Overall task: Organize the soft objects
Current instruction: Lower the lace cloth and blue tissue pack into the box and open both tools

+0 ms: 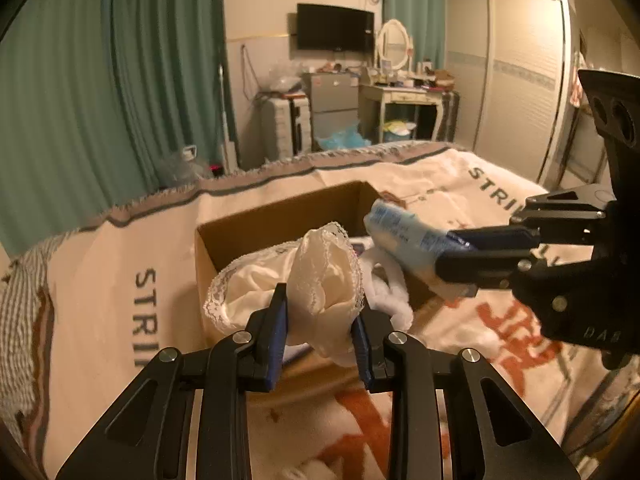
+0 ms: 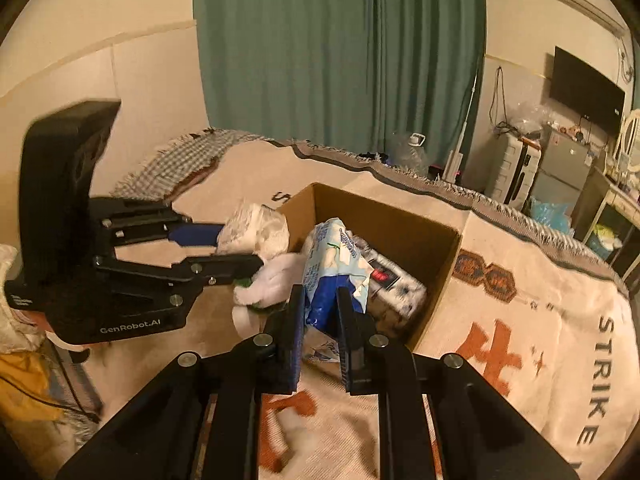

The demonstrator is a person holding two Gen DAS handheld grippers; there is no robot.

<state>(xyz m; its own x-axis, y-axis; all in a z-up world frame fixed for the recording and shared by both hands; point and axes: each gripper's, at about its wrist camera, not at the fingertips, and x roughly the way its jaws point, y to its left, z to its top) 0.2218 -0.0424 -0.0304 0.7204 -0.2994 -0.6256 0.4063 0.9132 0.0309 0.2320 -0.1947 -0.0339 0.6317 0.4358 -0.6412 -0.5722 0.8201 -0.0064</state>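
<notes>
Over the cardboard box (image 1: 280,216) on the bed, I had my left claw (image 1: 320,320) closed on a lace-trimmed cloth (image 1: 324,276) and my right claw (image 2: 318,312) clamped on a blue tissue pack (image 2: 336,256), both poised above the opening, apparently for dropping in.

It was a home bedroom: a blanket-covered bed (image 1: 460,184), green curtains (image 1: 120,80), a white wardrobe (image 1: 520,72), a vanity mirror (image 1: 394,44) and a wall television (image 1: 335,27).

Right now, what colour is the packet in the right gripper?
Blue and white packet, clearest in the right wrist view.
</notes>
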